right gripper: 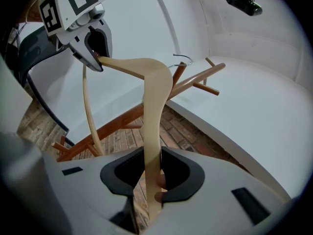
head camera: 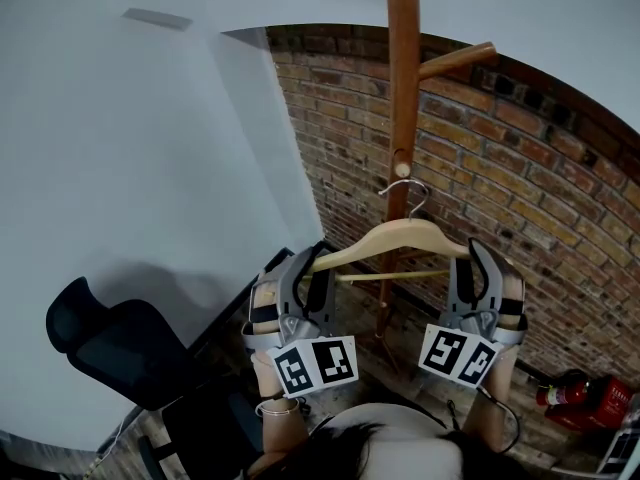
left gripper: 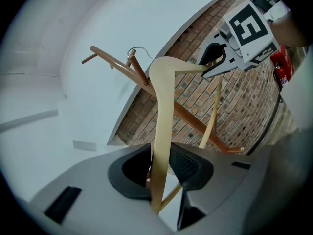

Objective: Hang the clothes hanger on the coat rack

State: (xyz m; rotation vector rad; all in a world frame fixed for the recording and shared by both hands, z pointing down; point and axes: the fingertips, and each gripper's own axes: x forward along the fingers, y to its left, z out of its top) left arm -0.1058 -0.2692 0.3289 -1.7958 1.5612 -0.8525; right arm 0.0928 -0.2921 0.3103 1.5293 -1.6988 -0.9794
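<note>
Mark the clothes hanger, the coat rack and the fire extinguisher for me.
clothes hanger (head camera: pixel 405 234): head view, top of its wooden arch, just below the hook.
coat rack (head camera: pixel 403 78): head view, on the upright wooden pole.
fire extinguisher (head camera: pixel 590 398): head view, on its red body.

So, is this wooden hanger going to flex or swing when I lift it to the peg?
Probably stiff: the wooden hanger holds its arched shape between left tool and right tool. Likely light, since it looks thin. Its wire hook may swivel.

place: office | cues: black office chair (head camera: pixel 110 343), brick wall (head camera: pixel 520 188), red fire extinguisher (head camera: pixel 585 400)
</note>
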